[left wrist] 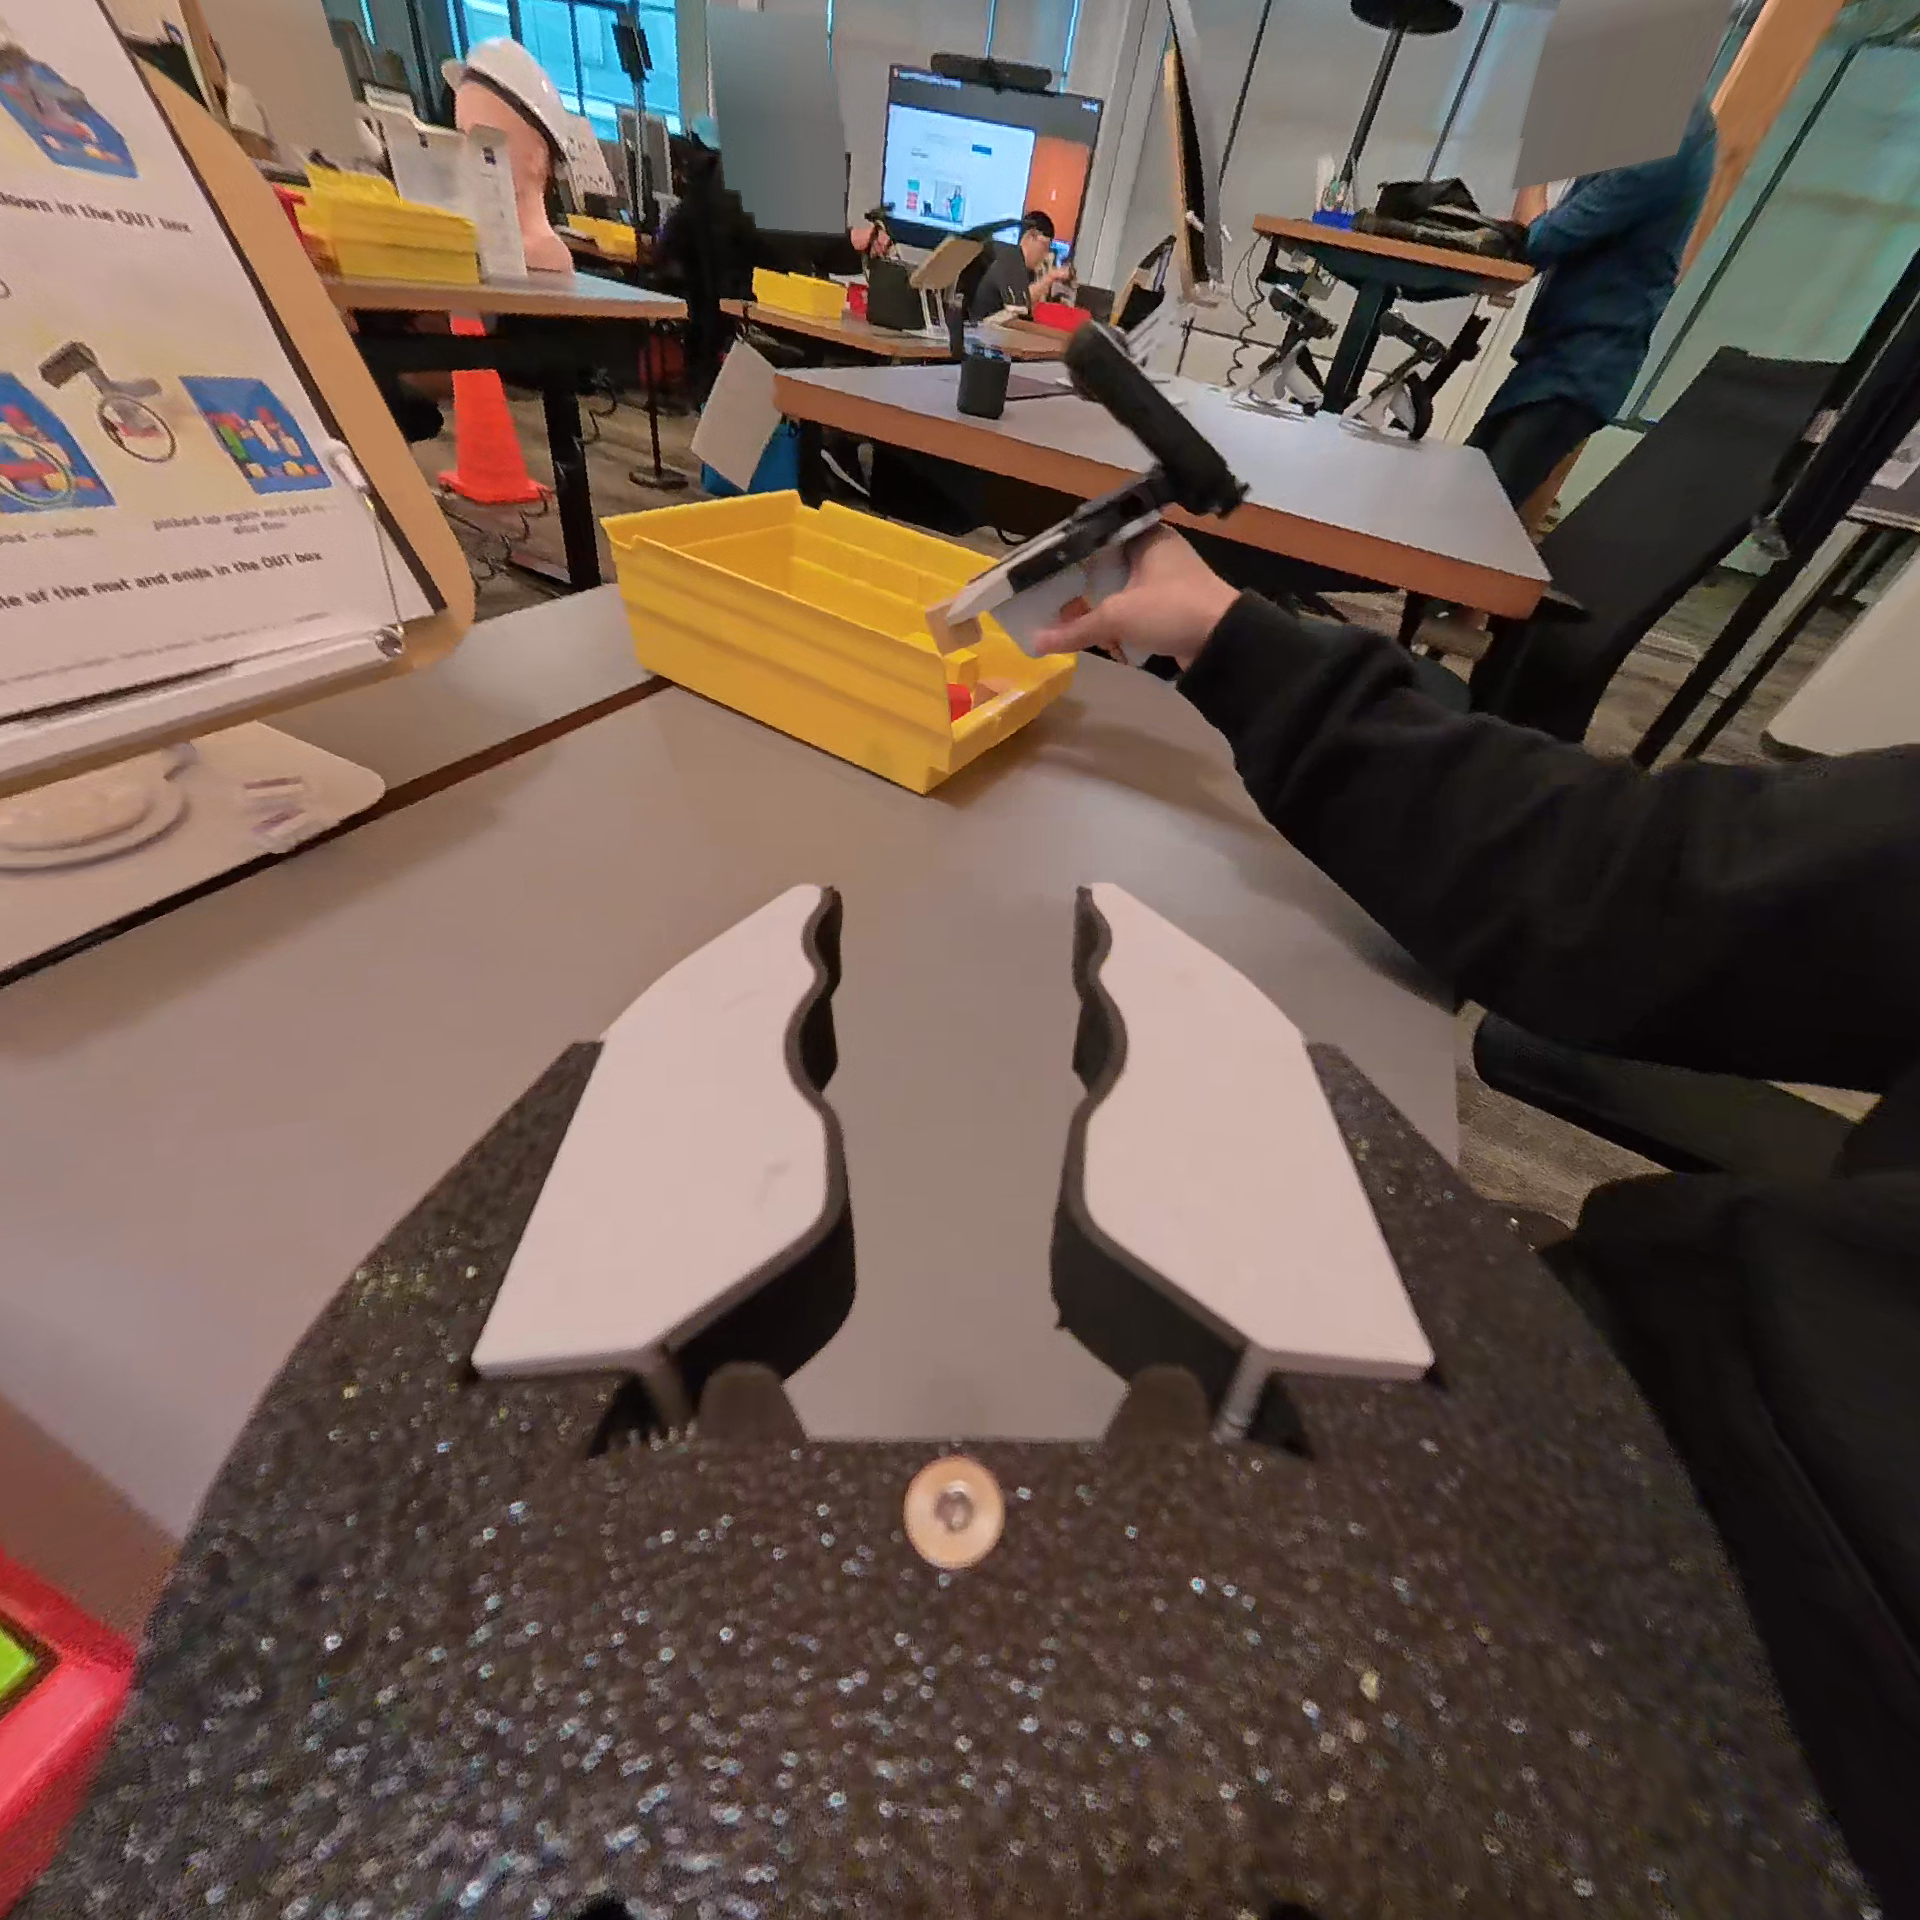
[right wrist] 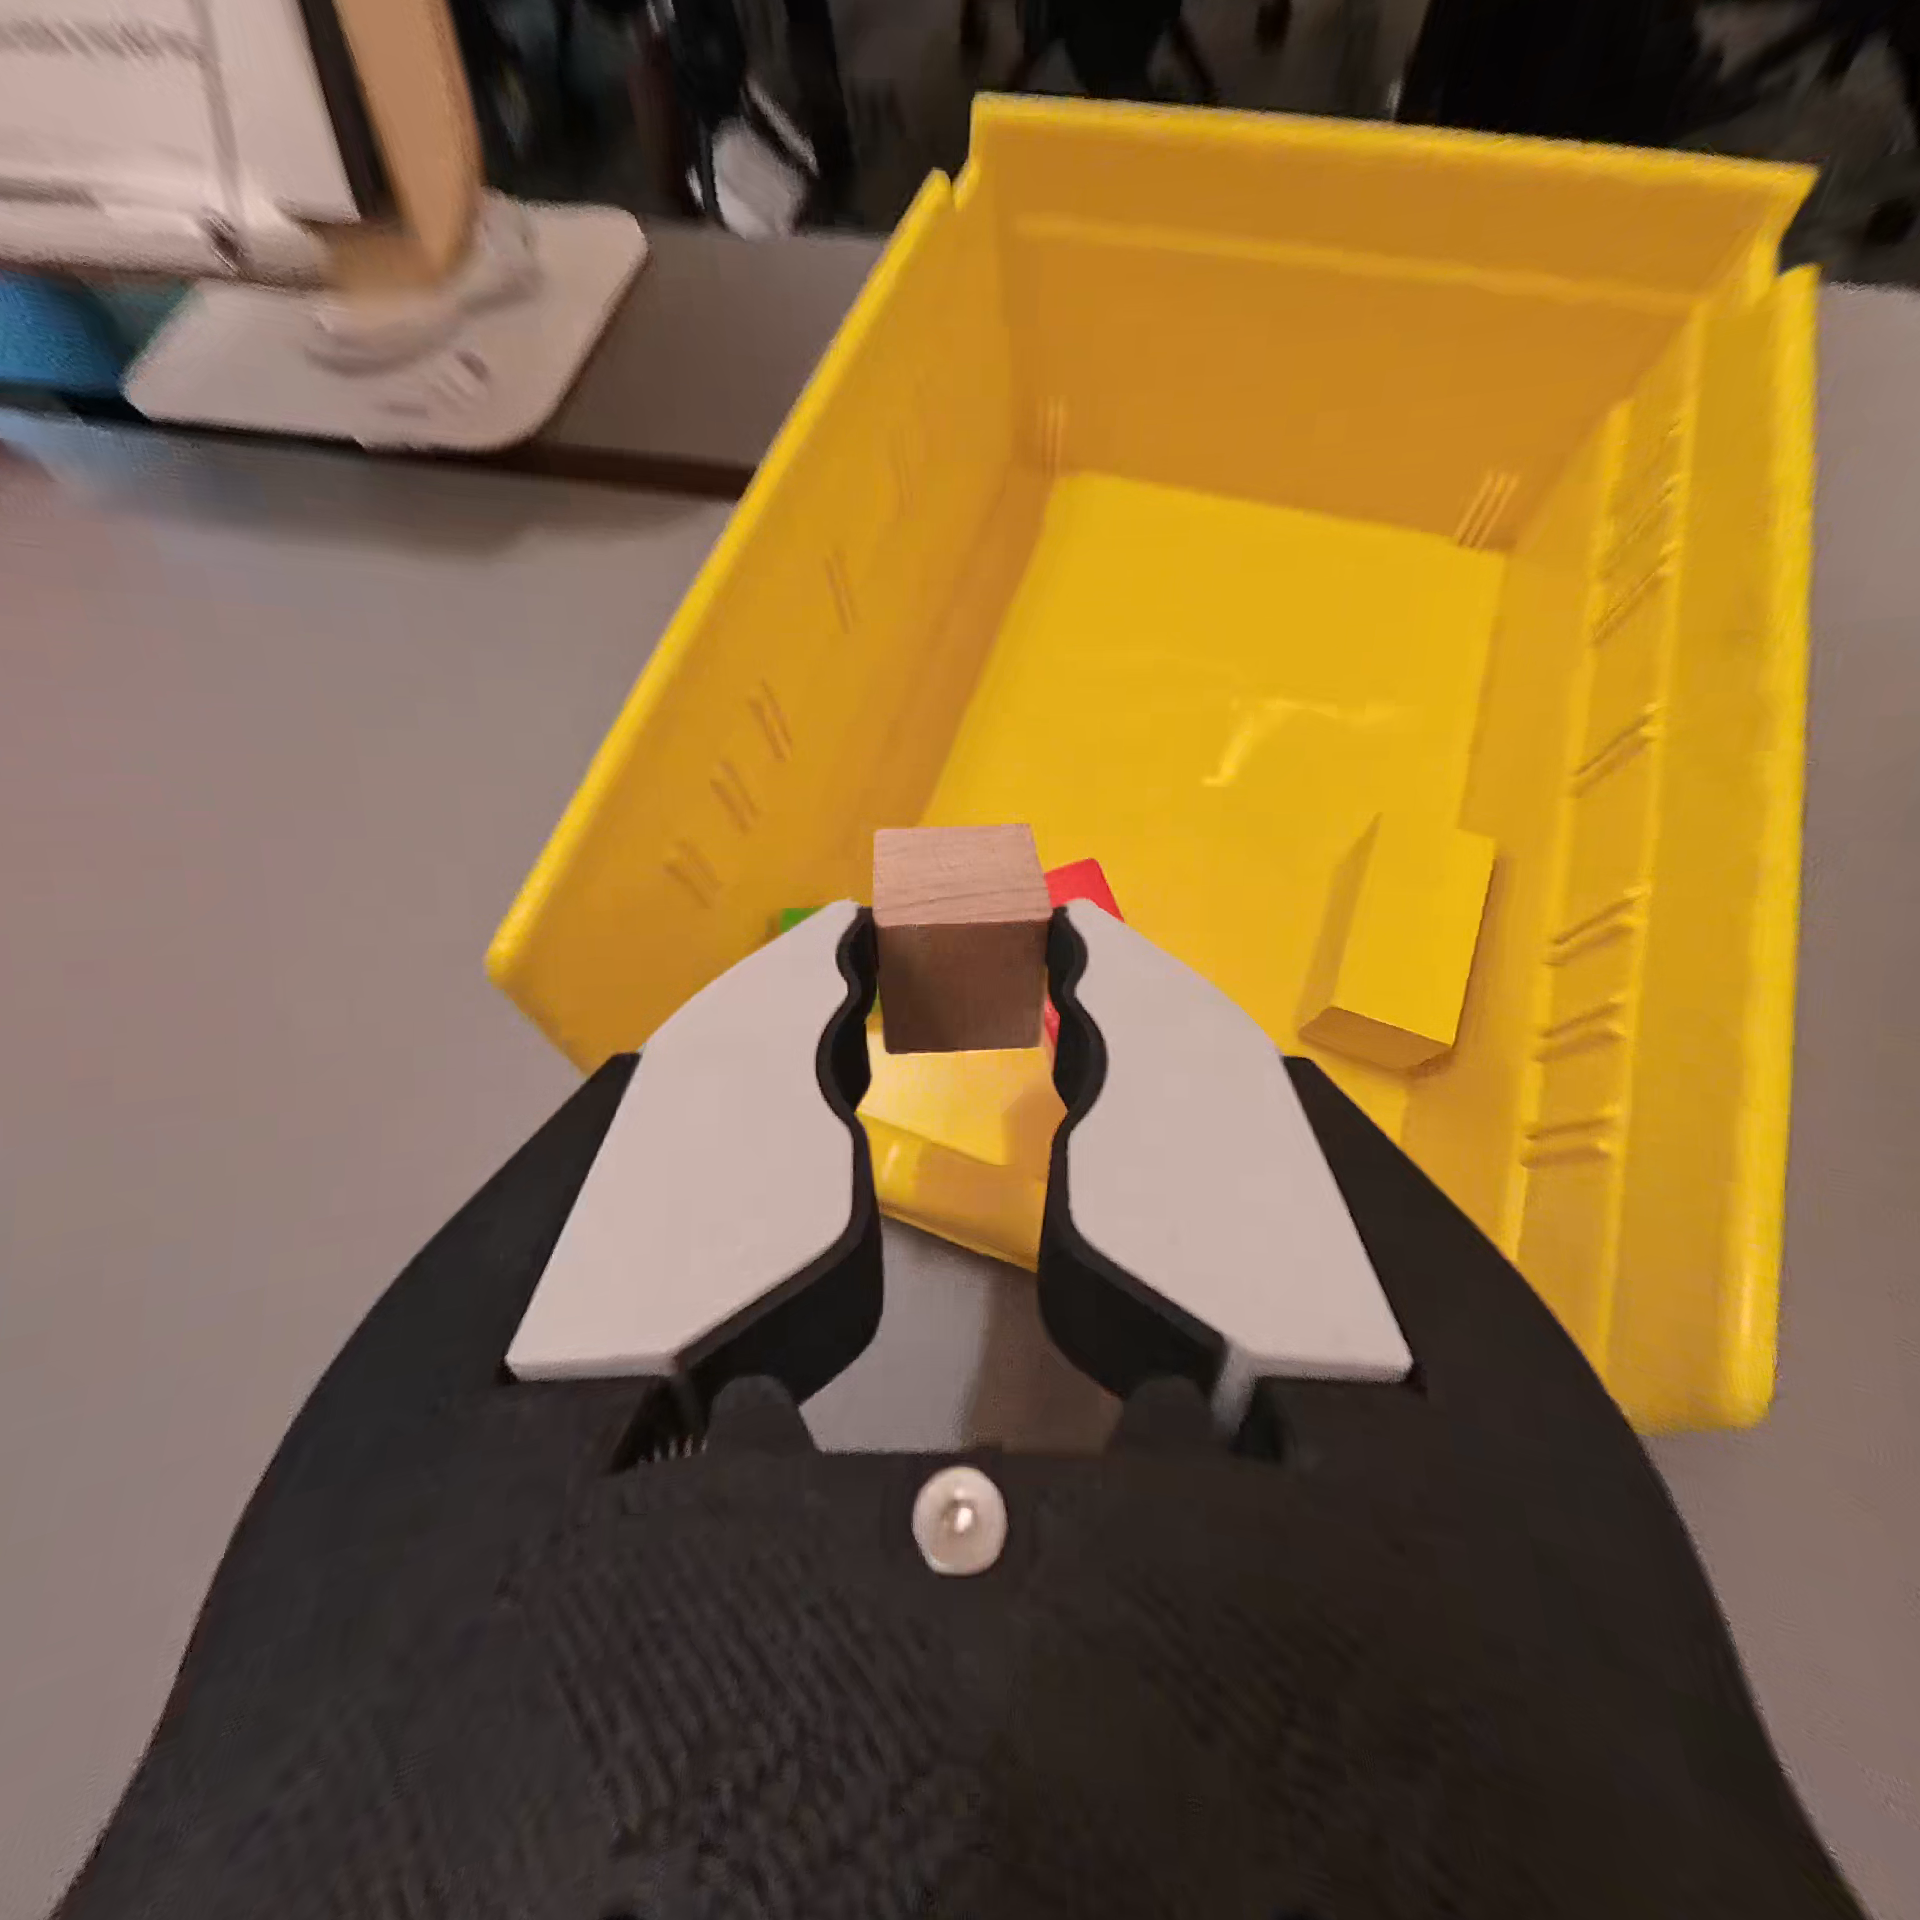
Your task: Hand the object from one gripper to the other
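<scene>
**Wooden cube pinched over the yellow bin**

The right gripper [right wrist: 961,961] clamps a plain wooden cube [right wrist: 958,935] at its very fingertips, both wavy black pads pressed to the cube's sides, its top standing proud of the grey fingers [right wrist: 727,1143]. It hangs over the near end of a ribbed yellow plastic bin [right wrist: 727,727] holding a yellow slab [right wrist: 1392,935] and red and green blocks. The left gripper [left wrist: 956,935] stands apart over the smooth grey table [left wrist: 623,883], jaws moderately open and bare
</scene>
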The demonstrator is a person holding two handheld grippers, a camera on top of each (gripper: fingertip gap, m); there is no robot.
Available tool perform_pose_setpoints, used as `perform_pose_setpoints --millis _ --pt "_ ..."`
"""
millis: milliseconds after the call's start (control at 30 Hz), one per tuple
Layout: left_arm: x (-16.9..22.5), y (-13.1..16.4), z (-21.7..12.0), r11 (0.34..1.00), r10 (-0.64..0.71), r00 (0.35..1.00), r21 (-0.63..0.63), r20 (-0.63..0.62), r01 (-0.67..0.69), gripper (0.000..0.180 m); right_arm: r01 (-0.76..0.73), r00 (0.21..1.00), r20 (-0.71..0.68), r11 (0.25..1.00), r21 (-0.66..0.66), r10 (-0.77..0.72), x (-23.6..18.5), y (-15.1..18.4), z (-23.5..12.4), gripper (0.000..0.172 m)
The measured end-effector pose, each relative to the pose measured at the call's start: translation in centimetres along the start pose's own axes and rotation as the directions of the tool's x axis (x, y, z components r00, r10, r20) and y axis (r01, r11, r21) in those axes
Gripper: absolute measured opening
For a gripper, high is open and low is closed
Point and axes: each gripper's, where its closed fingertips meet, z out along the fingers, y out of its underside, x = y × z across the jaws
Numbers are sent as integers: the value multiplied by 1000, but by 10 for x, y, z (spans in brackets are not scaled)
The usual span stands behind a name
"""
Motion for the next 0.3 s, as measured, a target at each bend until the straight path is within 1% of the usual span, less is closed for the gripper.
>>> perform_pose_setpoints --millis 67,133,200,300 --pt "0 2 -1 1000 3 1000 -18 -7 -3 42 42 999 -25 994 -101 -45 1 6 11 32" --pt "-6 2 -7 999 37 998 -33 42 -35 42 82 994 -54 983 -164 -92 2 9 19 32" --pt "-17 3 -18 996 68 991 -65 112 -61 42 110 990 -61 975 -193 -124 3 12 24 32" --pt "-41 10 -43 986 114 967 -141 227 -83 45 110 991 -55 973 -201 -124 2 16 29 32"
